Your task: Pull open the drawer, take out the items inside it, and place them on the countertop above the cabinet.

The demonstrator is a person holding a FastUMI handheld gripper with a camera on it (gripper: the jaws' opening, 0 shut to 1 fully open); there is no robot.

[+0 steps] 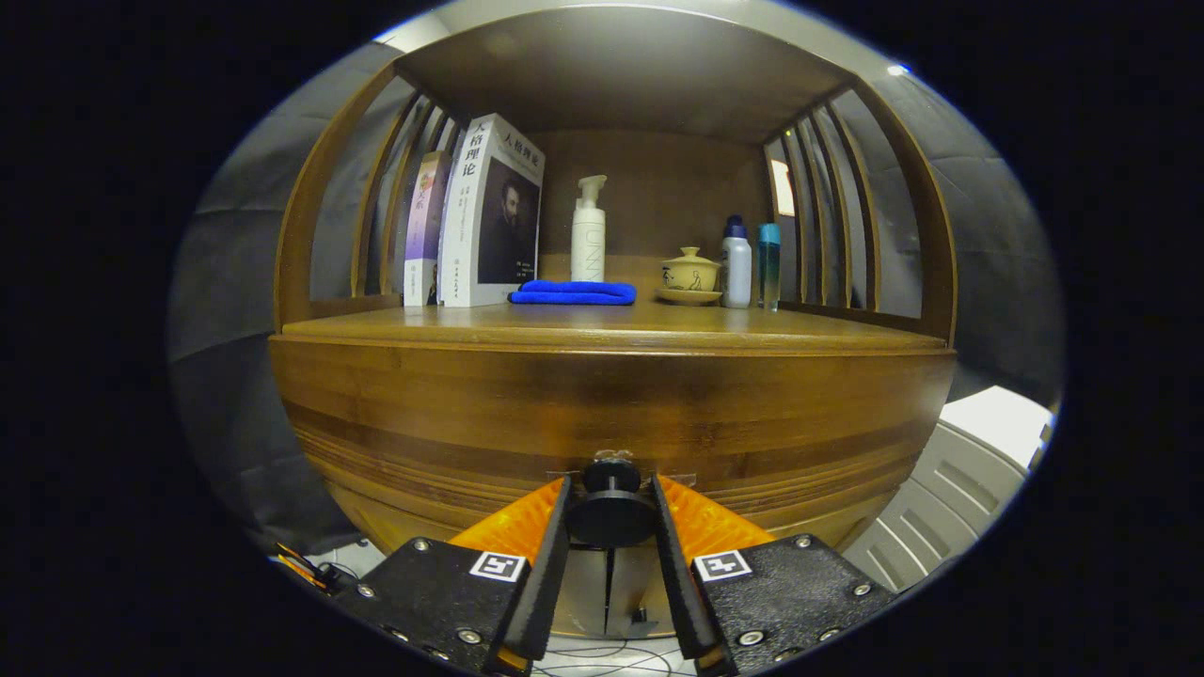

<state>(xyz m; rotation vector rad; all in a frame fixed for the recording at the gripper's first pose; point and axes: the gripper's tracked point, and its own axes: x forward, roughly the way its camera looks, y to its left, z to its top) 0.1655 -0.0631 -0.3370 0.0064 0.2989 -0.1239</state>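
A wooden cabinet with a drawer front (611, 404) fills the space ahead of me. Its round dark knob (611, 512) sits between my two fingers, and my gripper (611, 515) is shut on it, both fingers pressing its sides. The drawer front looks flush with the cabinet; what is inside is hidden. Above it runs the wooden countertop (611, 324), under a slatted shelf hood.
On the countertop stand two books (489, 216) at the left, a folded blue cloth (574, 293), a white pump bottle (589, 230), a lidded tea cup on a saucer (689, 275) and two small bottles (750, 265). A white plastic unit (969, 470) stands to the cabinet's right.
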